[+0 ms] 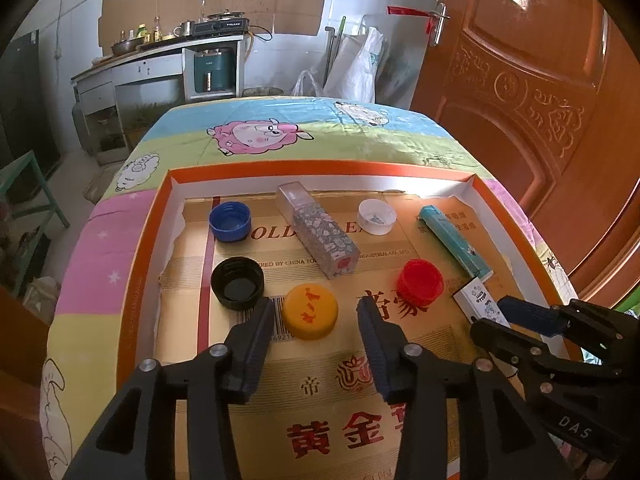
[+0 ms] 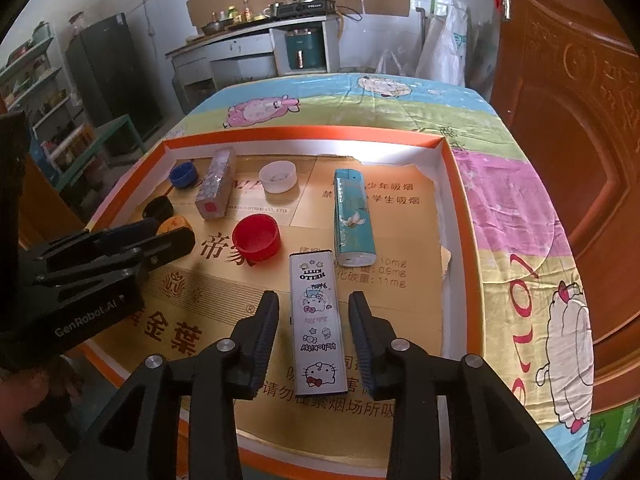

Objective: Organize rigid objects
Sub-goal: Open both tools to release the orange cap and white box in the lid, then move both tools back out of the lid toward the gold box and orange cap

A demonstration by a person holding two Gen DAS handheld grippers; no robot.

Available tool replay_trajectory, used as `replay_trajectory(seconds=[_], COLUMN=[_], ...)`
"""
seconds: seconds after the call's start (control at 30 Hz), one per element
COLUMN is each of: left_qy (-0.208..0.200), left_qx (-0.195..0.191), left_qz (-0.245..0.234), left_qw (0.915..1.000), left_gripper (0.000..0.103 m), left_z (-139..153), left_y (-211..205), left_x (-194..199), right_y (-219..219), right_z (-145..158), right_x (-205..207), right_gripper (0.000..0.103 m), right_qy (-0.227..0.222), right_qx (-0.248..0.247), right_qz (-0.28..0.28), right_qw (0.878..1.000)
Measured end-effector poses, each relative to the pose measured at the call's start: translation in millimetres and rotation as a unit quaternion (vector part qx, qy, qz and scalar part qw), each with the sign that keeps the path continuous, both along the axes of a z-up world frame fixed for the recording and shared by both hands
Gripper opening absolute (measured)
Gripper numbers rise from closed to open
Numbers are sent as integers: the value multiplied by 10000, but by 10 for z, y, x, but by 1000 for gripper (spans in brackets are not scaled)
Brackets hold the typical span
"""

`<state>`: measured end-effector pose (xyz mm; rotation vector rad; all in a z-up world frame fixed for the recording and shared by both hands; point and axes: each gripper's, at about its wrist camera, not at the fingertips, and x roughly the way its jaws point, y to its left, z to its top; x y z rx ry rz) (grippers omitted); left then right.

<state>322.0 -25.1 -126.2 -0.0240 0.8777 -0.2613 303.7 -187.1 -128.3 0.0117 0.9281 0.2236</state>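
A shallow orange-rimmed cardboard tray holds everything. My left gripper is open, its fingers either side of a yellow bottle cap with a gap on both sides. Around it lie a black cap, a blue cap, a red cap and a white cap. My right gripper is open astride a white Hello Kitty box lying flat, pads clear of it. A teal box and a speckled box lie farther back.
The tray sits on a cartoon-sheep cloth covering the table. A brown wooden door stands close on the right. A kitchen counter with a stove is far behind. The two grippers are side by side at the tray's near half.
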Motion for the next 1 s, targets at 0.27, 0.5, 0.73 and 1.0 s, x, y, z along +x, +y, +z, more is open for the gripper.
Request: replay_trajectory(seconds=[0.27, 0.5, 0.73, 1.0], left_qy=[-70, -131, -209, -311], left_qx=[-44, -46, -54, -64], left_qz=[24, 39, 49, 116], left_qw=[10000, 9999, 9998, 9994], left_gripper=[43, 43, 43, 43], left_z=[62, 142, 239, 374], left_y=[30, 42, 58, 101], left_x=[-75, -158, -264, -434], right_y=[-22, -19, -18, 3], right_z=[63, 156, 259, 398], right_x=[-67, -164, -279, -453], right_gripper=[37, 37, 37, 37], right_qy=[-34, -103, -168, -271], right_qx=[60, 62, 62, 64], right_qz=[-56, -53, -60, -53], right_qw=[10000, 9999, 9998, 9996])
